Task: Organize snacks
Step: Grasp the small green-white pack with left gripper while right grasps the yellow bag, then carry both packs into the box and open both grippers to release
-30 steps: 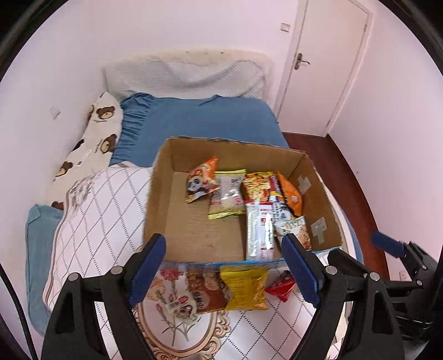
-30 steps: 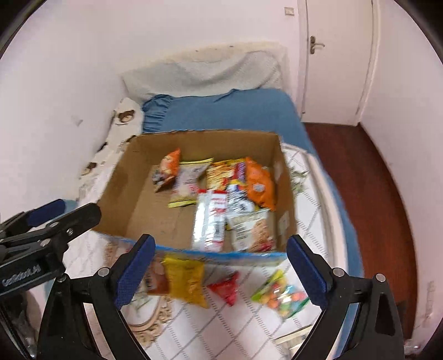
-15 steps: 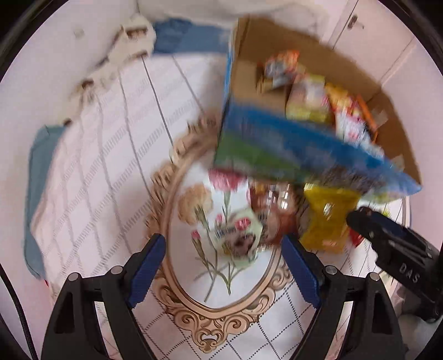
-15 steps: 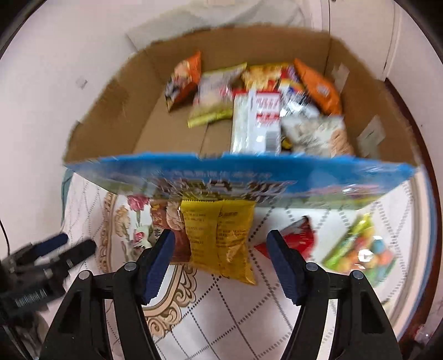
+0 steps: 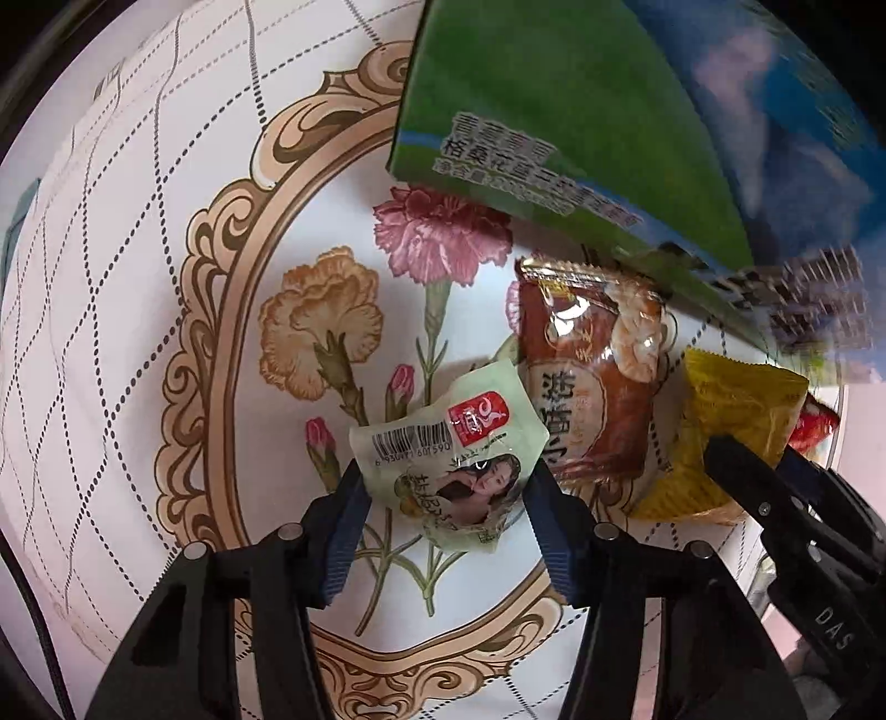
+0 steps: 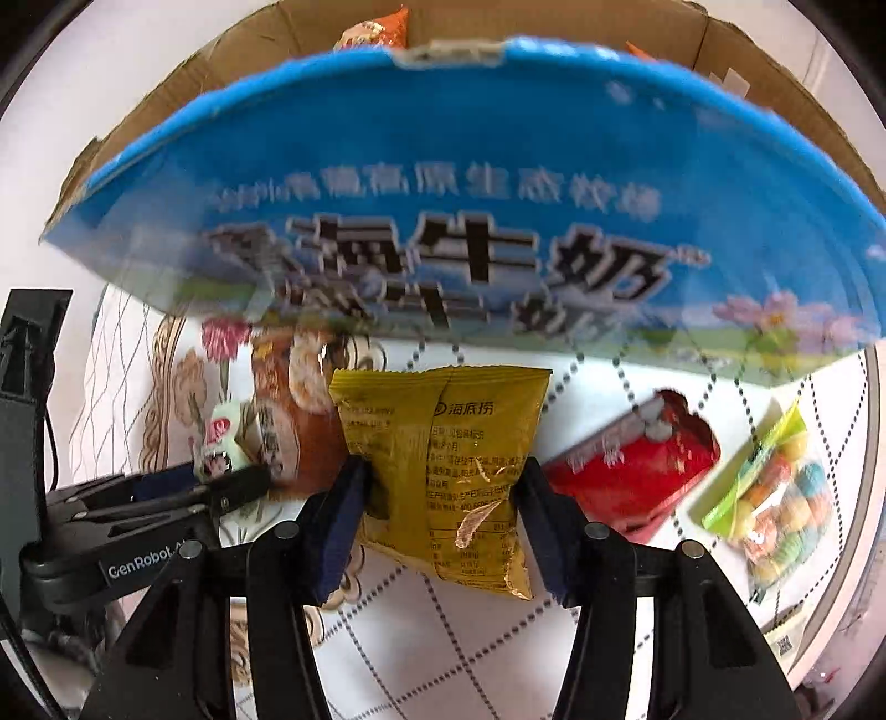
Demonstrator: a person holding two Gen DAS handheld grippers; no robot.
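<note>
The left tool (image 5: pixel 446 493) is set down over the pale green packet (image 5: pixel 451 471), and its blue pads (image 5: pixel 349 515) are pressed against the packet's two sides; the jaws have just been closing, and the packet is now pinched between them. The right tool (image 6: pixel 440 501) is likewise lowered onto the yellow packet (image 6: pixel 443 459), whose sides are met by both pads, the jaws having just been closing on it. A second ago both tools were held high and wide open, with the whole cardboard box in view from above; now both are brought close to the quilt (image 5: pixel 138 232) and closed on a snack each. From this it is judged that two pickups are being made at once, and that a lift and a carry over the near wall of the box (image 6: pixel 470 183) are called for next.

Both gripped packets are still lying on the flowered quilt of the bed, just in front of the box's blue printed wall.

Counted outward from the tools, five snacks are seen outside the box: the pale green packet, a brown packet (image 5: pixel 587 382) touching it on one side, the yellow packet beside that, a red packet (image 6: pixel 631 471) a little apart, and a clear bag of coloured sweets (image 6: pixel 775 487) furthest off. One box is present. Inside it only the tops of two orange packets (image 6: pixel 376 30) are visible over the rim; the rest of its contents is hidden, so no full count can be given.
</note>
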